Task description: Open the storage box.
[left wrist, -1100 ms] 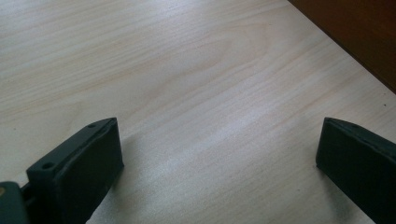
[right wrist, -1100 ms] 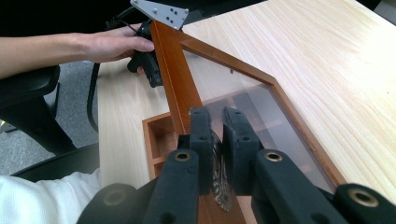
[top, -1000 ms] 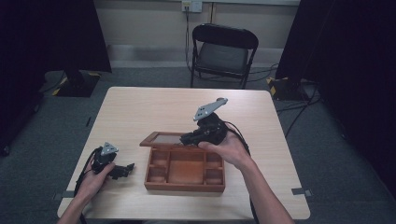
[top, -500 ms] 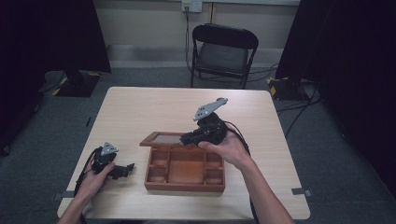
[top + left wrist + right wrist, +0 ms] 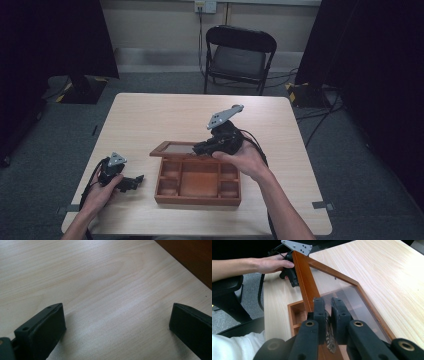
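Observation:
A brown wooden box (image 5: 197, 200) with several compartments stands on the table, a little in front of its middle. Its glass-paned lid (image 5: 176, 148) is raised at the back left. My right gripper (image 5: 199, 148) is at the lid's free edge. In the right gripper view the right gripper (image 5: 328, 302) is shut on a small metal clasp (image 5: 329, 338) on the lid's wooden frame (image 5: 305, 280). My left gripper (image 5: 134, 181) rests on the table left of the box. Its jaws are wide apart over bare wood in the left gripper view (image 5: 117, 322), with a box corner (image 5: 190, 257) nearby.
The light wooden table (image 5: 165, 115) has bare room behind and to both sides of the box. A black folding chair (image 5: 239, 52) stands beyond the far edge. Cables trail from both grippers.

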`<action>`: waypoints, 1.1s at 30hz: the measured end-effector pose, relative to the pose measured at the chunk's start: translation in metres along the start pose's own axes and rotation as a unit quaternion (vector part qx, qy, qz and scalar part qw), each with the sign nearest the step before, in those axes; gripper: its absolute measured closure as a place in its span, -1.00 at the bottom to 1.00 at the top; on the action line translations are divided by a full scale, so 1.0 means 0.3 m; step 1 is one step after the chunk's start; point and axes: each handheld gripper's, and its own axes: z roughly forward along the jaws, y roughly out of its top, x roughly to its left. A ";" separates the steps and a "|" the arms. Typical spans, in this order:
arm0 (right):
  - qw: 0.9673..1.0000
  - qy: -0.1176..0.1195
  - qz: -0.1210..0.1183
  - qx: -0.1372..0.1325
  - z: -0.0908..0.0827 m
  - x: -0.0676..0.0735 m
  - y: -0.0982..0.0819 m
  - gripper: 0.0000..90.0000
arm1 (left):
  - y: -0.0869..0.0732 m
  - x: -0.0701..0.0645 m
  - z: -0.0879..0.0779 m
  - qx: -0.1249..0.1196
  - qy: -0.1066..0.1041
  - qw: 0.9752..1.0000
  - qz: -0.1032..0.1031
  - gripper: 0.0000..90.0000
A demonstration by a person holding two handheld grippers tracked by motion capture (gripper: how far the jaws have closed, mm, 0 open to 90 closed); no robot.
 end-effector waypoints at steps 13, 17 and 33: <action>1.000 0.001 -0.001 0.001 0.000 0.000 0.000 0.85 | 0.000 0.000 0.000 0.000 -0.001 1.000 0.000 -1.00; 1.000 0.002 -0.001 0.001 0.000 -0.001 0.001 0.85 | 0.000 0.000 0.000 0.000 0.000 1.000 0.000 -1.00; 1.000 0.003 0.003 -0.001 0.000 -0.001 -0.001 0.85 | 0.000 0.000 0.000 0.000 -0.001 1.000 0.000 -1.00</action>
